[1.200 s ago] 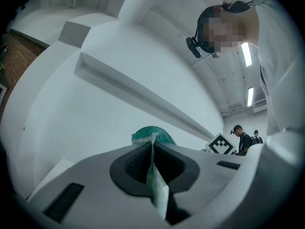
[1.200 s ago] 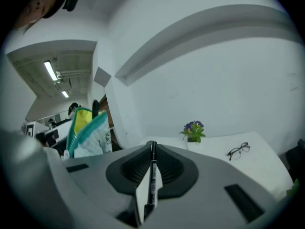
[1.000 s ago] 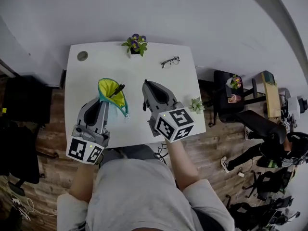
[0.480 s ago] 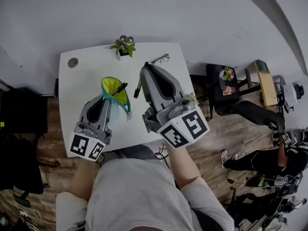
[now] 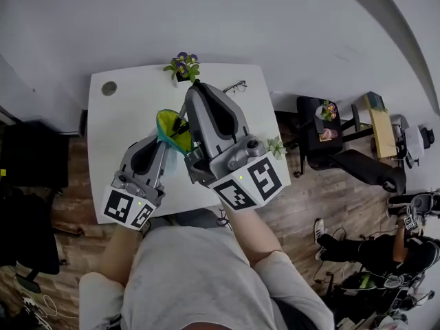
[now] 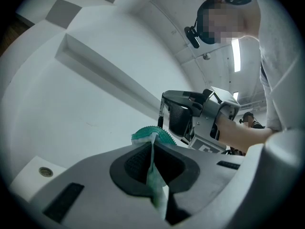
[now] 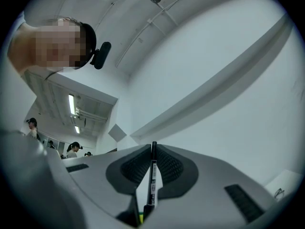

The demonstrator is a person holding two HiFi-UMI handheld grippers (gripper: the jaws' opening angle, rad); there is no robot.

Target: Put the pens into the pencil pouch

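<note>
Higher now, my right gripper (image 5: 196, 88) is clamping a pen (image 7: 151, 187). At its eight o'clock, my left gripper (image 6: 152, 149) is pinching the pouch (image 5: 167, 124).

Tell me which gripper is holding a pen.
The right gripper: its jaws pinch a black pen, while the left gripper clamps the teal pencil pouch.

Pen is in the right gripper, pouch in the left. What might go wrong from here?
1. The right gripper pinches the thin black pen along a short stretch only; it may swivel or slip.
2. The left gripper grips just the pouch rim, so its mouth may sag shut.
3. In the head view the right gripper partly covers the pouch mouth, so aiming may be hard.
</note>
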